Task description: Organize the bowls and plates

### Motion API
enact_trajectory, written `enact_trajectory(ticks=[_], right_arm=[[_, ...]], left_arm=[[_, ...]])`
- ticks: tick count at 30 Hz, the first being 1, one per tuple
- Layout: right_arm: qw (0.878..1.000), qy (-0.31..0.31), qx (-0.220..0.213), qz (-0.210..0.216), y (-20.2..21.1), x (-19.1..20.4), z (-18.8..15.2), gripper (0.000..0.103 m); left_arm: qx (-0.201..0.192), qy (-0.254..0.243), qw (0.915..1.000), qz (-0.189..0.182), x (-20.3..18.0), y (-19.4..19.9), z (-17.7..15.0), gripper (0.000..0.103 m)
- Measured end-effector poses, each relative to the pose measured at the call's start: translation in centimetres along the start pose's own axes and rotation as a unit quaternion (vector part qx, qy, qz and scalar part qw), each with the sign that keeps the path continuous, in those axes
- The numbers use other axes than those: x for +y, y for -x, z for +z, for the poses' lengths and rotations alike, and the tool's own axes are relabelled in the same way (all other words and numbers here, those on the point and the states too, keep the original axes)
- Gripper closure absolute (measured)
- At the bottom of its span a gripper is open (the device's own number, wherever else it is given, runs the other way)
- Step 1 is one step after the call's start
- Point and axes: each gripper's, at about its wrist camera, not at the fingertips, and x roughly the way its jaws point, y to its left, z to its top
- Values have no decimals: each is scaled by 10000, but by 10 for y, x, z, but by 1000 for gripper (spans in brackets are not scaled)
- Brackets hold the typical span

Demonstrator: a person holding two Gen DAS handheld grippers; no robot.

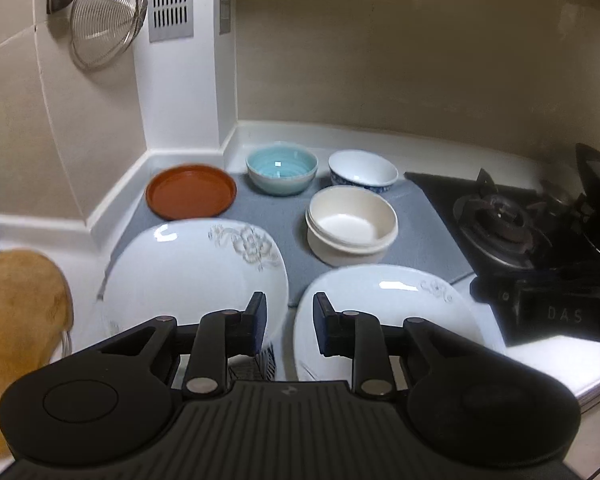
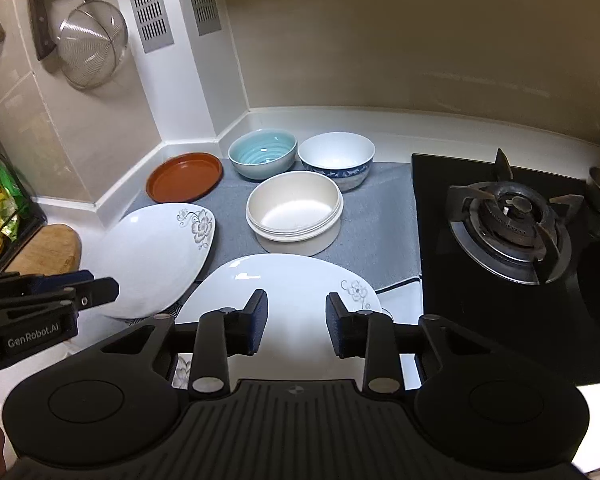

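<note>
Looking over a white kitchen desk (image 1: 32,226) in a tiled corner, with a grey mat (image 1: 268,216) spread on it and a wire strainer (image 1: 108,16) hanging on the wall.

From the left wrist: seeing the cream bowl stack (image 1: 352,224) sitting on the mat, one bowl nested in another. Finding the teal bowl (image 1: 282,172) behind and to the left of the stack, the blue-patterned bowl (image 1: 362,172) directly behind the stack, and the brown plate (image 1: 191,196) further left of the stack. Noting the left flowered plate (image 1: 196,280) in front and to the left of the stack, and the right flowered plate (image 1: 380,304) just in front of the stack. Spotting the gas burner (image 1: 496,220) to the right of the stack. Keeping the left claw (image 1: 290,320) narrowly parted, with nothing pinched between its pads, hovering in front of the stack over the gap between the two flowered plates.

From the right wrist: seeing the same bowls crowding close around the stack, upright and empty. Holding the right claw (image 2: 298,324) at a narrow gap over the near part of the right flowered plate, in front of the stack, gripping nothing. Catching the left claw entering from the left edge, its tip close to the rim of the left flowered plate, which is tilting; contact impossible to tell.
</note>
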Motion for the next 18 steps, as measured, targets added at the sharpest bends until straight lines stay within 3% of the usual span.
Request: enact_trajectory(ticks=[10, 12, 13, 14, 18], right_arm=[[9995, 296, 69, -29, -30, 38, 26, 68], [9994, 343, 72, -38, -37, 46, 29, 73], [9994, 321, 97, -28, -42, 49, 30, 82], [9994, 319, 142, -39, -47, 53, 32, 85], [9992, 301, 261, 7, -67, 69, 39, 84]], left_arm=[[-62, -190, 9992, -338, 33, -31, 14, 75], [-93, -144, 9993, -340, 43, -36, 16, 75], [-91, -91, 9994, -337, 50, -38, 16, 75], [-90, -26, 9994, -324, 58, -40, 16, 76], [54, 320, 9993, -190, 96, -52, 13, 79]])
